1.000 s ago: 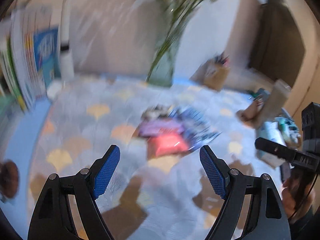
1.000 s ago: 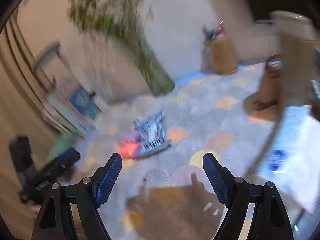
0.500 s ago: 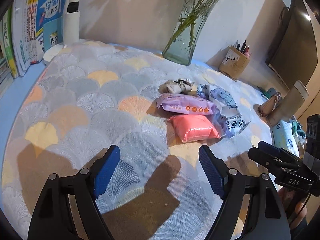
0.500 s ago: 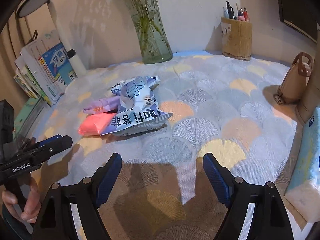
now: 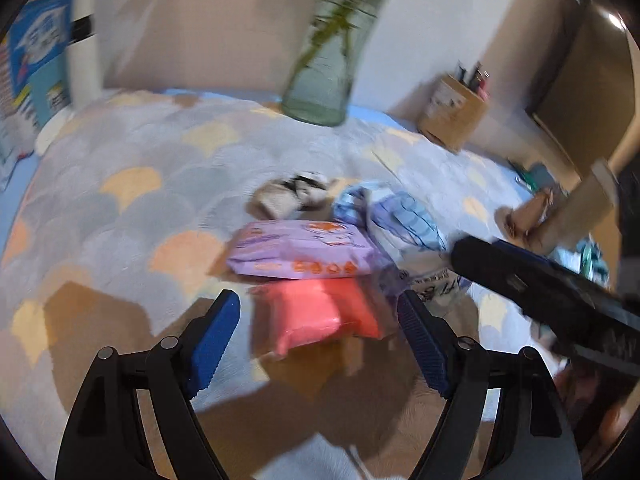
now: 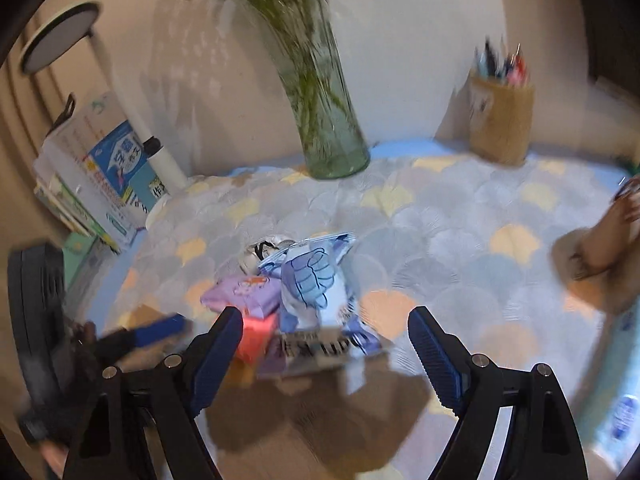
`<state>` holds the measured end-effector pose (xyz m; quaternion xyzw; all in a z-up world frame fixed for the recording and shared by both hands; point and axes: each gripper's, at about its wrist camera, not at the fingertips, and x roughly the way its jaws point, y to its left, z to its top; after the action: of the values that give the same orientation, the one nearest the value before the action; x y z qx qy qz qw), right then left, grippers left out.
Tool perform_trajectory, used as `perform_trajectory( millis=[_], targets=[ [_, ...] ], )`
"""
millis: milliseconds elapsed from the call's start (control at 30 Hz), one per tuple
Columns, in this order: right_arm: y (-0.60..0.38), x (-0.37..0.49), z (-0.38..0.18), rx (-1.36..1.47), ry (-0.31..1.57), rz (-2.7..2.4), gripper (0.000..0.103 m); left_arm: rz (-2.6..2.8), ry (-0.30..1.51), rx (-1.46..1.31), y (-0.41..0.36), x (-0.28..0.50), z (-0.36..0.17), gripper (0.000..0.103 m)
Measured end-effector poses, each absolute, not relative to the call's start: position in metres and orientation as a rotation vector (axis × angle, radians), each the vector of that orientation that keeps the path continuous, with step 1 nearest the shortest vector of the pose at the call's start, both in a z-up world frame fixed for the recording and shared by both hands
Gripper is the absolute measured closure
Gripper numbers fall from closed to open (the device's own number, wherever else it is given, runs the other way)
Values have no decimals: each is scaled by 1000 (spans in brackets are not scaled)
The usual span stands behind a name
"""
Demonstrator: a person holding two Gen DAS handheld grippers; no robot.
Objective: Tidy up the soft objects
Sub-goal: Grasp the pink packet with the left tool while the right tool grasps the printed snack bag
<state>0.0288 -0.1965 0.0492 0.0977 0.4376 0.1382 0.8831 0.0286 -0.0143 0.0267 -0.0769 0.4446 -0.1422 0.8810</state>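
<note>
A pile of soft packs lies mid-table: a pink pack (image 5: 324,316), a purple pack (image 5: 300,254), a blue-white snack bag (image 5: 404,220) and a crumpled beige-black item (image 5: 296,196). My left gripper (image 5: 320,340) is open, its jaws on either side of the pink pack's near end. My right gripper (image 6: 326,348) is open just in front of the snack bag (image 6: 316,292), with the pink pack (image 6: 256,336) and purple pack (image 6: 244,292) to its left. The right gripper shows in the left wrist view (image 5: 560,296); the left one shows in the right wrist view (image 6: 156,328).
A glass vase with green stems (image 6: 324,120) stands at the back. A pen holder (image 6: 500,120) is at the back right. Books (image 6: 104,172) and a white lamp base (image 5: 56,132) stand at the left. A brown pouch (image 6: 600,248) and a tissue pack (image 6: 624,380) lie at the right.
Both grippers have moved forward and down toward the pile, which now looms larger. The left jaws now flank the pink pack; the right gripper has closed in on the snack bag.
</note>
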Motion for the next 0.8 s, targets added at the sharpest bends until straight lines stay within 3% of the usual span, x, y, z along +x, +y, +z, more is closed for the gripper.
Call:
perform_trajectory(
  millis=[100,200,233,267,300,400,500,667,800],
  targets=[
    [-193,49,29,239,964,301,22,-306,920,-150,-17,26,18,28],
    [-186,60,11,244,1015,323,36,-294,926,-176,-11,28,15,38],
    [-183,62,6,240,1027,322,43,-301,923,-191,-8,28,16,41],
    [-182,63,1,241,1031,325,44,-301,919,-204,-6,28,16,45],
    [-183,62,1,249,1014,332,47,-301,918,-208,-5,27,17,56],
    [-188,55,4,244,985,327,62,-333,929,-228,-3,24,18,57],
    [-201,46,12,273,965,308,68,-352,922,-207,0,12,25,57],
    [-229,17,33,290,924,243,68,-376,939,-259,9,-8,32,57],
    [-246,-2,25,295,999,166,68,-352,975,-328,8,-17,21,54]
  ],
)
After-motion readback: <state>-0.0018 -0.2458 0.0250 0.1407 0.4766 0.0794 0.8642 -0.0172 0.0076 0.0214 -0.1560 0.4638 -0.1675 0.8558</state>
